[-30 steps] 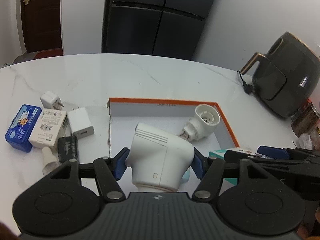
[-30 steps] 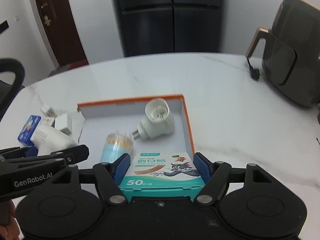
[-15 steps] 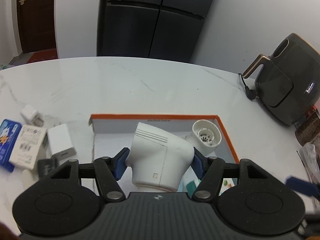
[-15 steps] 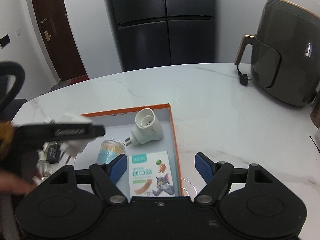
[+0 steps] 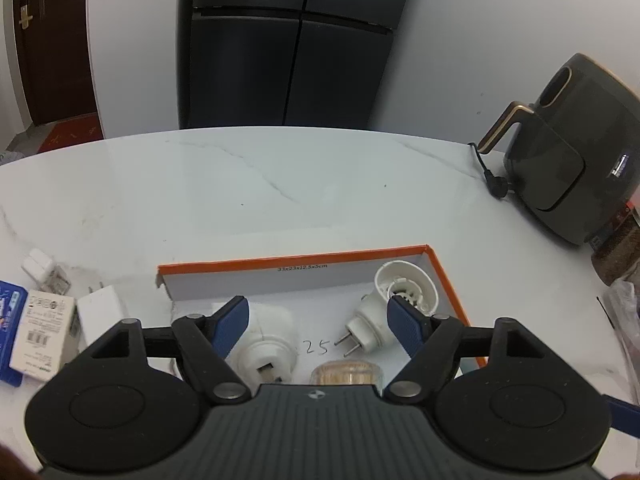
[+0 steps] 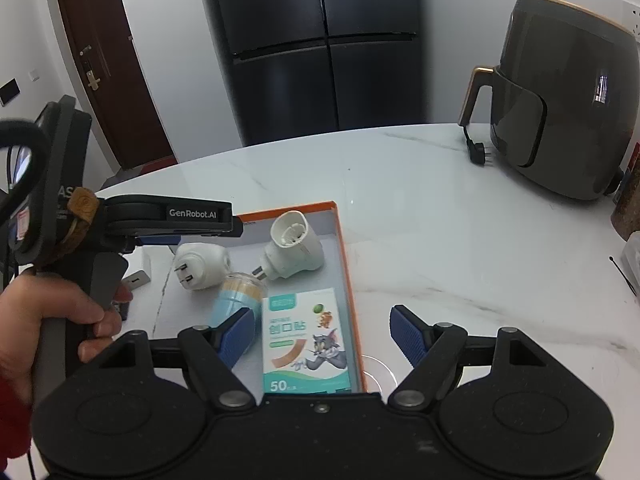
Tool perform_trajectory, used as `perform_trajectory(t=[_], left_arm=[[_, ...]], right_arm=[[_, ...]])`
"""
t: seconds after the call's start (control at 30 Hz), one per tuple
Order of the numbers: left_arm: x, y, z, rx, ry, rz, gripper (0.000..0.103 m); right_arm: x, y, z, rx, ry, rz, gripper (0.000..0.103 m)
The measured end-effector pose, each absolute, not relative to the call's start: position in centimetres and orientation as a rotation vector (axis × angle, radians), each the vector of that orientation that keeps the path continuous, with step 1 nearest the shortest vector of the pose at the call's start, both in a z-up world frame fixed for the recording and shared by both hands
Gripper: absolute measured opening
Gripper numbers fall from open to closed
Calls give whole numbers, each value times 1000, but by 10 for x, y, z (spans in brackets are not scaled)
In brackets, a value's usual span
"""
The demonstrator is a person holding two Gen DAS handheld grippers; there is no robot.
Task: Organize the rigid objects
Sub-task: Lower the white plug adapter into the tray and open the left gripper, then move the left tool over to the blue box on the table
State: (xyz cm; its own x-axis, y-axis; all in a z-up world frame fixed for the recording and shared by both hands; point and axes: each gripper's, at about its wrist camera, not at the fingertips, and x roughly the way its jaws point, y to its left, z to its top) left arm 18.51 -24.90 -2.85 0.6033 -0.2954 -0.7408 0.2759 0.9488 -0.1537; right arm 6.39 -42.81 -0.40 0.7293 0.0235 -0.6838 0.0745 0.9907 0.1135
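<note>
Sorting is well along: the orange-rimmed cardboard tray [image 6: 340,240] already holds four things. The left gripper [image 5: 318,322] has just been opening its jaws, and the white plug-in adapter [image 5: 266,338] it carried now lies on the tray floor just inside its left pad, apparently released. The right gripper [image 6: 322,332] stands wide, nothing pinched; the bandage box [image 6: 306,340] lies flat beneath and between its pads, in the tray's near right corner.

Ahead of the left gripper's right pad lies a white lamp-socket adapter [image 5: 394,300], smooth moulded plastic with two metal prongs. A clear round toothpick jar [image 6: 240,292] lies on its side beside the box.

Left to do, as I judge: the loose items on the glossy marble table [image 5: 280,184] off the left gripper's left side — a white charger cube [image 5: 102,312], a white labelled box [image 5: 40,330], a blue box [image 5: 6,340].
</note>
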Motion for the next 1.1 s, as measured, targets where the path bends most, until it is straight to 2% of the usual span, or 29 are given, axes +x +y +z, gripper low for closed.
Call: perform_trajectory(t=[0.4, 1.1], left_arm=[[136, -205, 3, -30, 866, -259, 96], [75, -74, 9, -140, 884, -54, 99]], right_arm=[[56, -390, 6, 121, 748, -7, 88], [44, -298, 11, 69, 775, 119, 89]])
